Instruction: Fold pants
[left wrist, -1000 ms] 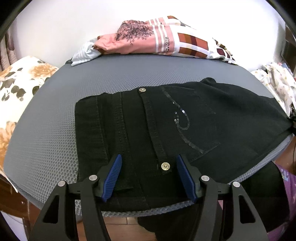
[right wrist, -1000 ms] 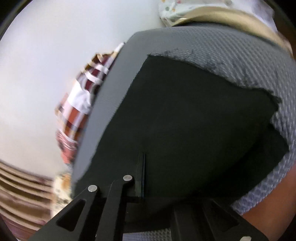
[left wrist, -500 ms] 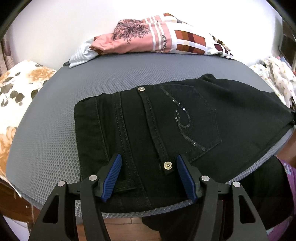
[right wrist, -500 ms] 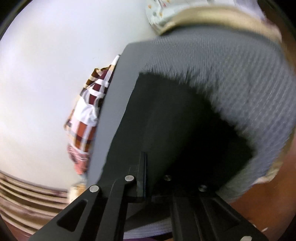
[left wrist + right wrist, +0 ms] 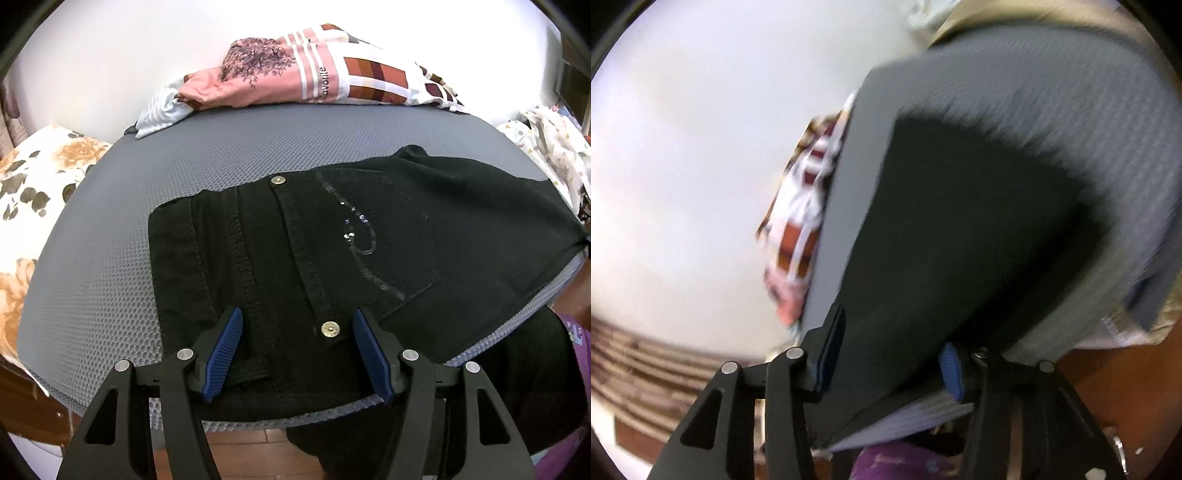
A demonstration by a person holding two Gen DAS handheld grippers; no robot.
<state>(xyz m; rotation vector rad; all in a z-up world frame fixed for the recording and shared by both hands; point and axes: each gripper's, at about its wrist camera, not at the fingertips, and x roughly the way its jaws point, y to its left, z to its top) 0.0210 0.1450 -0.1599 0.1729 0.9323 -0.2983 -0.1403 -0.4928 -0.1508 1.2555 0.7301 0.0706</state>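
Black pants [image 5: 332, 251] lie on a grey mat [image 5: 96, 258], near edge overhanging; left gripper [image 5: 295, 350] hovers apart, right gripper [image 5: 890, 350] has just been opening around fabric.

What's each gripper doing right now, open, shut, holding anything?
Left gripper: open over the black pants, gripping nothing.
Right gripper: jaws just opened, pants between them, unpressed.

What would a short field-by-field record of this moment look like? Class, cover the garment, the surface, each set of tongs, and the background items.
garment: black pants, lying flat, back pocket with sequins facing up
surface: grey mesh pad, pants hang over its near edge
left tongs: open, blue pads either side of the waistband by a brass button, not pressing
right tongs: have just been opening, pants cloth between the pads; view blurred
background: pink printed clothes at far edge, floral pillow at left
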